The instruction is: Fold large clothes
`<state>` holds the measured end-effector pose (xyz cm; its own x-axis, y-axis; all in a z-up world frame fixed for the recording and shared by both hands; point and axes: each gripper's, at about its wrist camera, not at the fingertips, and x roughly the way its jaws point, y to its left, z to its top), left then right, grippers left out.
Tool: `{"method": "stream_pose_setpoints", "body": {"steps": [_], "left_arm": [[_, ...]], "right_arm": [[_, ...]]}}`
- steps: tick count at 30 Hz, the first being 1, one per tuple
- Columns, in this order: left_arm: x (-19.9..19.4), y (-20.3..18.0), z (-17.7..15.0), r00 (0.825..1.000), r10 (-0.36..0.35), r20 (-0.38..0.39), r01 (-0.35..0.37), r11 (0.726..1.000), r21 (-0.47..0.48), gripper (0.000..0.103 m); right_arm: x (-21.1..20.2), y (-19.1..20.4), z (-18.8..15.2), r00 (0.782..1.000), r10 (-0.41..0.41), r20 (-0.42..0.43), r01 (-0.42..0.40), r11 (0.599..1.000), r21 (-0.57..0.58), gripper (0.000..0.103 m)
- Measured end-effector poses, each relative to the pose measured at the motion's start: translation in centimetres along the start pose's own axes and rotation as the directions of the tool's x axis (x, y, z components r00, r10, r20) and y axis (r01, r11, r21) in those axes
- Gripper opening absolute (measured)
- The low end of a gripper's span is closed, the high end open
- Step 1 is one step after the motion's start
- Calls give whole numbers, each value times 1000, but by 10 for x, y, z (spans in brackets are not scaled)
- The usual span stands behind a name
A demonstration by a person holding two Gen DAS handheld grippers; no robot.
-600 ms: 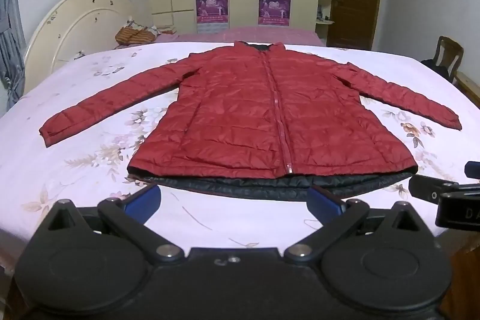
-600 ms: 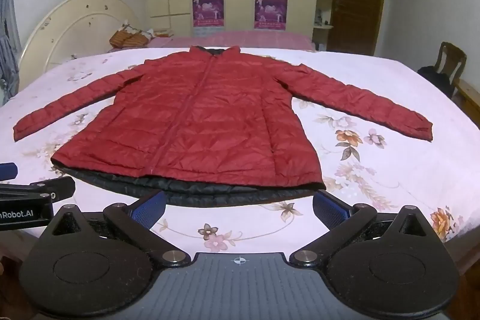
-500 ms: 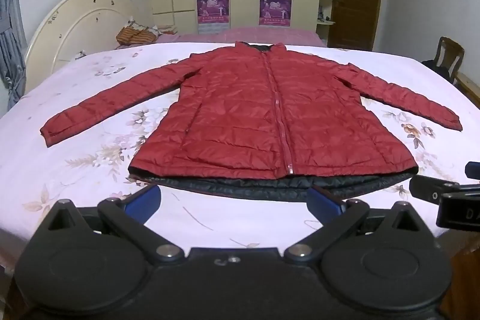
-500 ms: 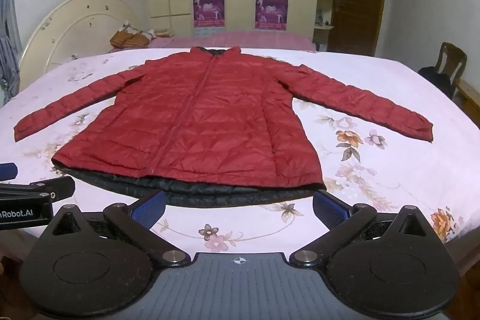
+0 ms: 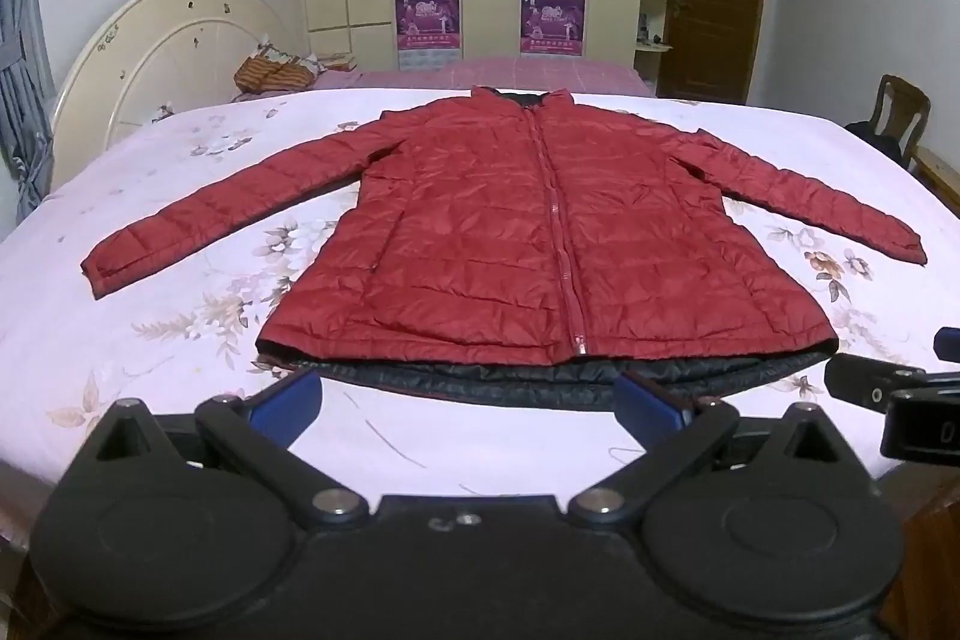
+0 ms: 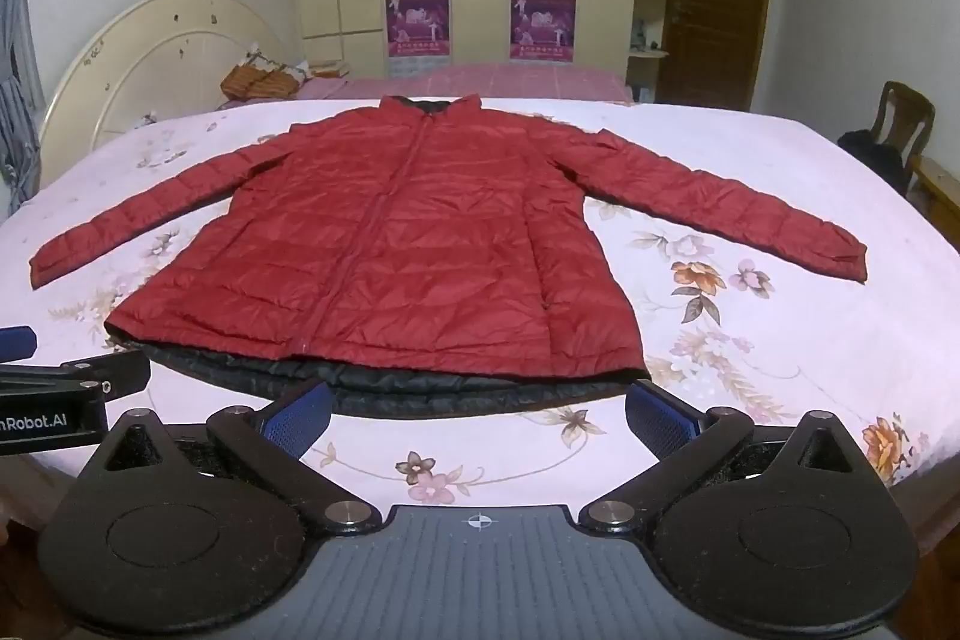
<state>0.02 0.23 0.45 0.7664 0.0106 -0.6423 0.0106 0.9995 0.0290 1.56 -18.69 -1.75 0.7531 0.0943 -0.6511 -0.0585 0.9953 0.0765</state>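
A red quilted jacket (image 5: pixel 540 232) (image 6: pixel 384 244) lies flat and zipped on the bed, collar at the far side, both sleeves spread outward, its dark lining showing along the near hem. My left gripper (image 5: pixel 468 400) hovers just short of the hem, jaws wide open with nothing between its blue pads (image 5: pixel 282 400). My right gripper (image 6: pixel 480 415) hangs the same way before the hem's right part, open and empty. Each gripper shows at the edge of the other's view: the right gripper (image 5: pixel 900 394) and the left gripper (image 6: pixel 54 394).
The bed carries a pale pink floral sheet (image 6: pixel 750 340) and has a cream round headboard (image 5: pixel 168 58) at the left. A striped bag (image 5: pixel 270 70) sits behind the bed. A wooden chair (image 6: pixel 900 124) stands at the right, with wardrobes and a door beyond.
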Motion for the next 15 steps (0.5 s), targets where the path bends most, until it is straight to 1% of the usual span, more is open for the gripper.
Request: {"method": "stream_pose_setpoints", "body": {"steps": [15], "left_arm": [[1,-1,1,1000,0,-1,0,1000,-2,103]], "right_arm": [[1,1,2,1000,1,0,-1,1000,3,103]]}}
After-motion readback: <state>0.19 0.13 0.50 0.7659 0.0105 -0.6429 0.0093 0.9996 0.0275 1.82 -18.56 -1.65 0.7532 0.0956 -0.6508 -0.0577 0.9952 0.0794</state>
